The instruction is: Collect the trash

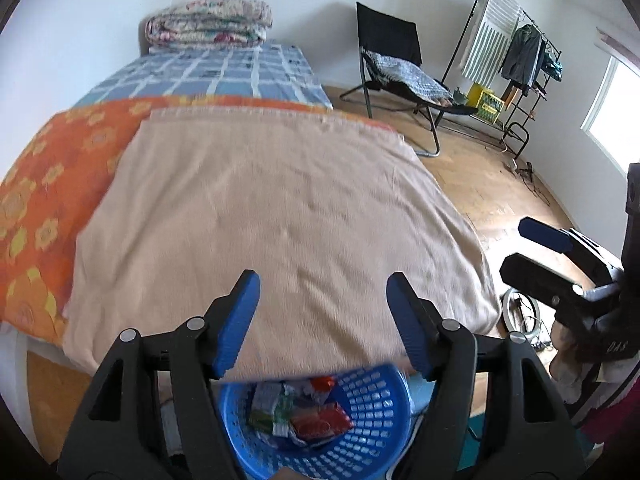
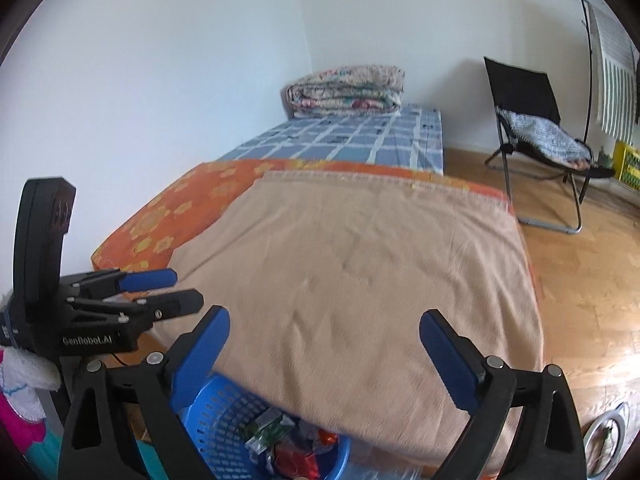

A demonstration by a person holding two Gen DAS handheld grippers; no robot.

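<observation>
— Several wrappers are already lying in the blue perforated basket, which is sitting on the floor at the foot of the bed. I'm counting a red packet, a green one and some silvery ones, though the heap is too blurred for a firm number.

— So is the collecting looking finished?

— Mostly, I'm judging. The beige blanket is showing no litter anywhere, and neither is the wooden floor as far as both views are reaching.

— What are the tools doing?

— The left tool is hovering above the basket with its jaws spread wide and nothing between them. The right tool is gaping just as wide, also empty, just beside the left one.

— And which way is the trash pointing?

— The red packet is lying roughly flat, its long axis running across the left wrist view — the rest are crumpled with no clear axis. The basket's mouth is facing upward.
</observation>
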